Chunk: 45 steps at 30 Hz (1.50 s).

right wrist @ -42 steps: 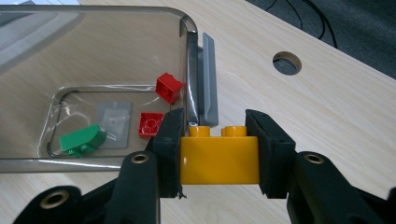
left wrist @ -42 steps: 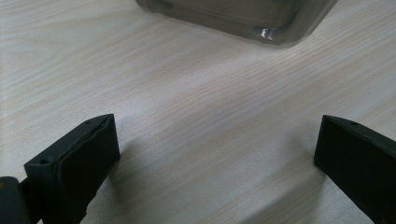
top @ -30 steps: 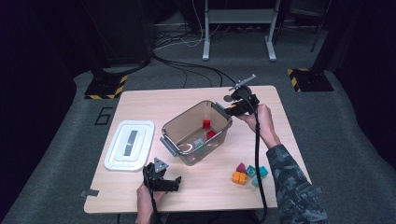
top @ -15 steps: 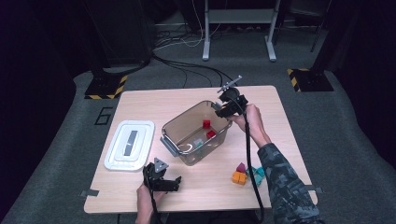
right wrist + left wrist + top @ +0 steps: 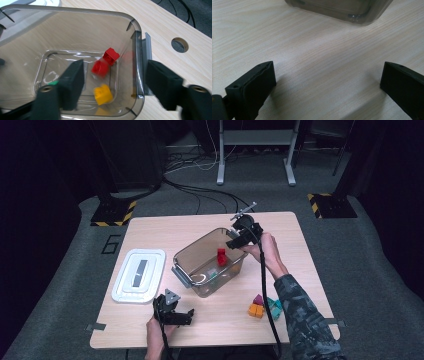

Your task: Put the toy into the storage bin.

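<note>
Right gripper view is showing a small red plastic toy block tumbling down inside the clear grey plastic box. It is looking blurry because it is falling. Another red block and a yellow block are already lying on the bottom of the box.

Over the far end of the box, the right tool is hanging with its jaws apart. They have just been opening, and nothing is sitting between them now. A second ago the same tool was off to the side of the box with its jaws nearly closed, so the block has probably just been dropped in. That likely means one more block is done.

More blocks, orange, purple and teal, are waiting in a little pile on the surface near the person's right arm. They probably need to go in next.

Near the front edge, the left tool is resting open on the surface and holding nothing.

Beside the box, a white plastic lid is lying flat on the pale wooden surface. Around it, grey carpet and black cables are covering the floor of the dark room.
</note>
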Motion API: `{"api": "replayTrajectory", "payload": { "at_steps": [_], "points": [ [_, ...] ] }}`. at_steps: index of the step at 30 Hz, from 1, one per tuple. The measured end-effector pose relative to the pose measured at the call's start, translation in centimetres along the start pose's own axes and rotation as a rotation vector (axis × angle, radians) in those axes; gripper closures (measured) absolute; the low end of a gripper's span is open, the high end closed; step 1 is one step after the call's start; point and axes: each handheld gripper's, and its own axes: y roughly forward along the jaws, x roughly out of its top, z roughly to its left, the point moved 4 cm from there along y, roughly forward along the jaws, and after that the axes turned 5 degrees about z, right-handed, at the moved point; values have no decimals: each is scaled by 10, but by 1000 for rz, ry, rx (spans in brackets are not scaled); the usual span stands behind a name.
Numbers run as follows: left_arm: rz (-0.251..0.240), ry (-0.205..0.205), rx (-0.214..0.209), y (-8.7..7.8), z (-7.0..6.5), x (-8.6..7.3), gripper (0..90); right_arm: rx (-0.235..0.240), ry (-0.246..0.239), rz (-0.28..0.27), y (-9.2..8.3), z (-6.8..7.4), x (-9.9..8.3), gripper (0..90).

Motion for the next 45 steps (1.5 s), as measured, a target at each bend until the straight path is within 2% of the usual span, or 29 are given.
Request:
{"api": "replayTrajectory", "payload": {
  "at_steps": [1, 5, 11, 17, 25, 35, 37, 45],
  "points": [
    [0, 0, 0, 0, 0, 0, 0, -3, 2, -11, -3, -2, -3, 215],
    [0, 0, 0, 0, 0, 0, 0, 1, 12, -23, -11, -6, -9, 147],
    [-11, -13, 1, 1, -1, 0, 0, -8, 42, -44, -20, -14, -21, 110],
    [-11, -14, 1, 1, -1, 0, 0, -26, 77, -55, -28, -30, -42, 75],
    [-10, -14, 1, 1, -1, 0, 0, -35, 104, -53, -33, -41, -66, 48],
    [-10, -12, 1, 1, -1, 0, 0, -32, 129, -37, -28, -44, -94, 21],
    [-9, -11, 0, 1, -1, 0, 0, -20, 138, -26, -24, -43, -103, 17],
    [-10, -13, 1, 1, -1, 0, 0, -4, 131, 5, -9, -36, -121, 11]
  ]
}}
